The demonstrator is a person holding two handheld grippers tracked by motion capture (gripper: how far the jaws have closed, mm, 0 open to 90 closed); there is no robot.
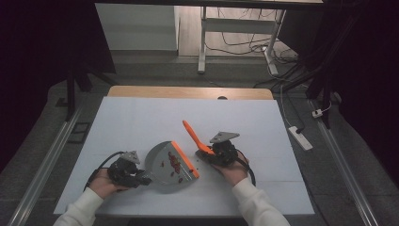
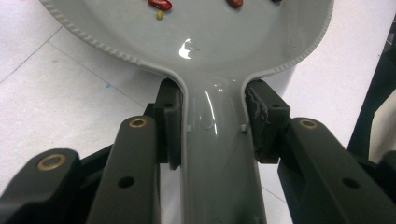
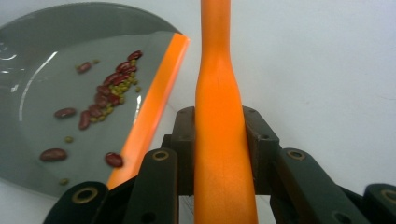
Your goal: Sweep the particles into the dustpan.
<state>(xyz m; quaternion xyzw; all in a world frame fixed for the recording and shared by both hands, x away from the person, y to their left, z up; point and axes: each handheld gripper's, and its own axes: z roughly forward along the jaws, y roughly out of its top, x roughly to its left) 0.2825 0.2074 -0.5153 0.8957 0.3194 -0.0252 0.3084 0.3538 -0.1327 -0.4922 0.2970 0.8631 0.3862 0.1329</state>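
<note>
A grey dustpan (image 1: 162, 162) with an orange front lip (image 1: 184, 159) lies on the white table, and red beans and small green ones (image 1: 174, 165) are scattered inside it. My left gripper (image 1: 141, 179) is shut on the pan's handle (image 2: 215, 154), one pad on each side. In the left gripper view the pan's bowl (image 2: 224, 42) spreads out ahead. My right gripper (image 1: 209, 151), just right of the lip, is shut on an orange brush handle (image 1: 192, 134) that points up and away. The right gripper view shows that handle (image 3: 218, 116) between the jaws, with the beans (image 3: 107, 88) at the left.
The white table top (image 1: 141, 117) stretches bare toward a wooden strip (image 1: 188, 92) at its far edge. On the floor to the right lies a white power strip (image 1: 301, 137). A desk frame (image 1: 202, 42) with loose cables stands behind the table.
</note>
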